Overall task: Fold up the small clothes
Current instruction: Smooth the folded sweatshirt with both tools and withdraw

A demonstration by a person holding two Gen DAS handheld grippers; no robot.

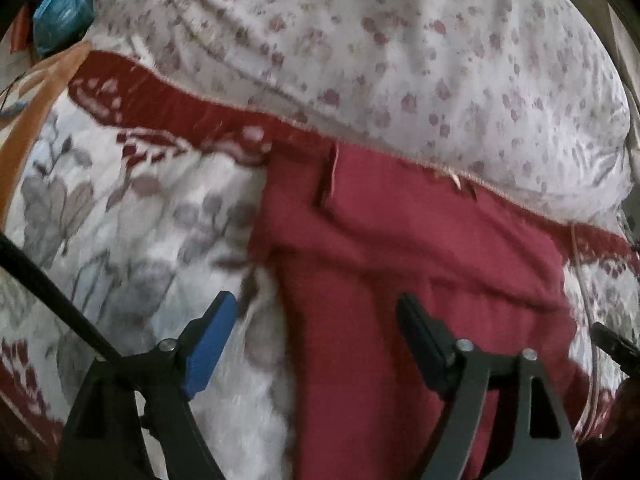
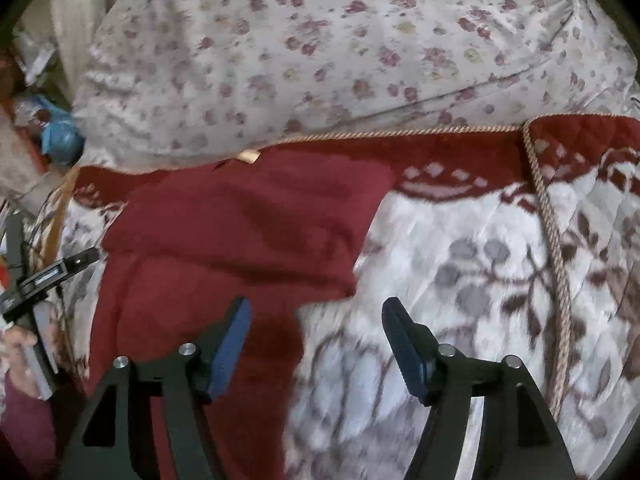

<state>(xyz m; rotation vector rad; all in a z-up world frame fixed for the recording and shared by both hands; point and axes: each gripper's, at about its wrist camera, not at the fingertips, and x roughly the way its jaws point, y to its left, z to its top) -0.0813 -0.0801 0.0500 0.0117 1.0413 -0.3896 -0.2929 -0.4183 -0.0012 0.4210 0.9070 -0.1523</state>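
A small dark red garment (image 1: 400,264) lies flat on a quilted bedspread with grey and red leaf print (image 1: 132,216). My left gripper (image 1: 316,312) is open and empty, hovering over the garment's left edge. In the right wrist view the same garment (image 2: 240,232) lies left of centre on the bedspread (image 2: 460,280). My right gripper (image 2: 316,316) is open and empty, hovering over the garment's lower right edge. The left gripper (image 2: 48,272) shows at the left rim of the right wrist view.
A large pillow in white cloth with small pink flowers (image 1: 380,60) lies just behind the garment, also seen in the right wrist view (image 2: 340,48). A twisted beige cord (image 2: 552,248) runs along the bedspread. A blue packet (image 1: 60,12) sits at the far left.
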